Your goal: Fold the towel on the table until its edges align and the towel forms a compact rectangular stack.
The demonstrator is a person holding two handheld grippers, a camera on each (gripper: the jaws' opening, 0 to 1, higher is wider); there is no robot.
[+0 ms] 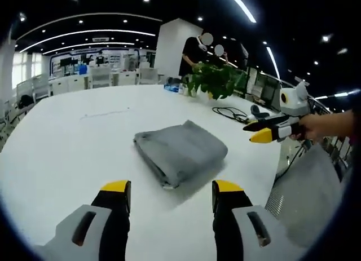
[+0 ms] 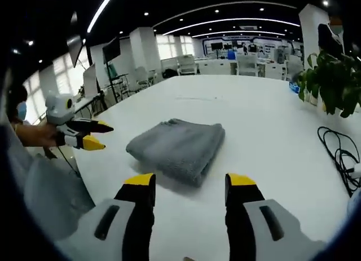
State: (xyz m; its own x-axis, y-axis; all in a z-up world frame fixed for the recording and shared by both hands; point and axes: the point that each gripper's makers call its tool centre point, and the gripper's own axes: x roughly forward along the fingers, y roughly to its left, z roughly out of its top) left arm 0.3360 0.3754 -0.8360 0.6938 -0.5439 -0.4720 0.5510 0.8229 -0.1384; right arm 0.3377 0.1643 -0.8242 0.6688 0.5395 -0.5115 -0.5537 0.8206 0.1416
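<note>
1. The grey terry-cloth towel [image 1: 180, 151] lies on the broad white table [image 1: 67, 142], already folded into a thick, roughly rectangular stack with its rounded fold facing the right hand-held gripper's camera [image 2: 177, 145].
2. The left hand-held gripper [image 1: 171, 196], yellow-tipped with black jaws, is held short of the towel with its jaws spread wide and nothing between them. It also appears in the right gripper view [image 2: 93, 134], off to the side of the stack.
3. The right hand-held gripper [image 2: 189, 190] is likewise wide open and empty, just short of the towel's near fold. In the left gripper view [image 1: 265, 130] it hangs beside the table edge, well apart from the cloth.
4. The fold looks essentially done, so the main risk is needless further handling: a jaw catching the top layer could drag it and skew the aligned edges.
5. A black cable [image 2: 338, 151] and a green leafy plant [image 2: 333, 80] sit near the far side; a wide sweep of the right hand-held gripper could snag the cable.
</note>
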